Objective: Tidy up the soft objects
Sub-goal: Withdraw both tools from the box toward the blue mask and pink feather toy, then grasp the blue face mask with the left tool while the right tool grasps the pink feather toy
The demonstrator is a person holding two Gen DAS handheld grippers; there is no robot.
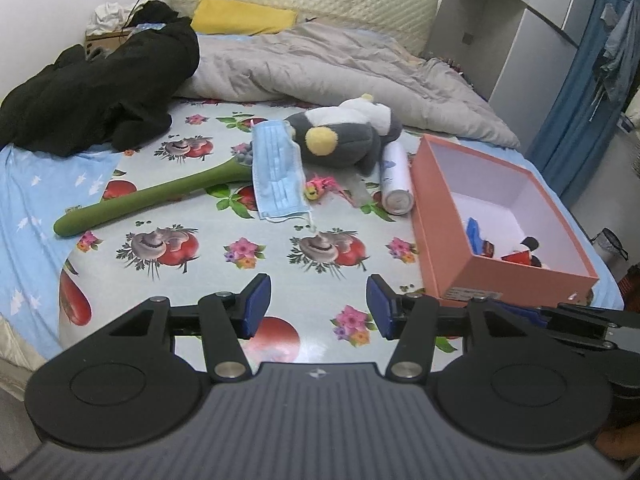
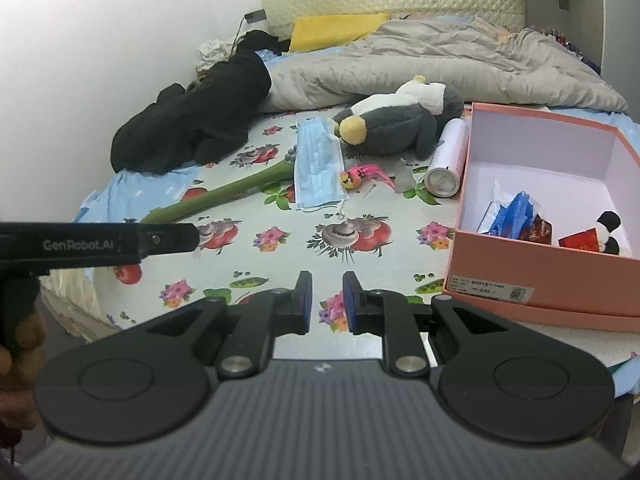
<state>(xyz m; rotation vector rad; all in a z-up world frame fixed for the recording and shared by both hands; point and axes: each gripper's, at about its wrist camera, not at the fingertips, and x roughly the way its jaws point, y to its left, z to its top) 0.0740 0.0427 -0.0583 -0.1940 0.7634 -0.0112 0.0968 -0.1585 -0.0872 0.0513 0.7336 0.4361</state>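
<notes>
We see a glossy, slick printed sheet [image 1: 224, 216] catching light on the bed. The penguin toy [image 1: 340, 136] looks plush and fuzzy, the face mask [image 1: 276, 172] a pleated nonwoven cloth. The pink box [image 2: 532, 264] is matt cardboard, the can [image 2: 444, 168] smooth, its end metal. The grey quilt [image 1: 320, 68] is soft, crumpled cloth.

Box contents [image 2: 520, 220]: partly hidden behind the near wall.
Green plush stem [image 1: 160, 196]: head covered by the face mask [image 1: 278, 172].
Box label [image 2: 492, 289]: print too small to read.
</notes>
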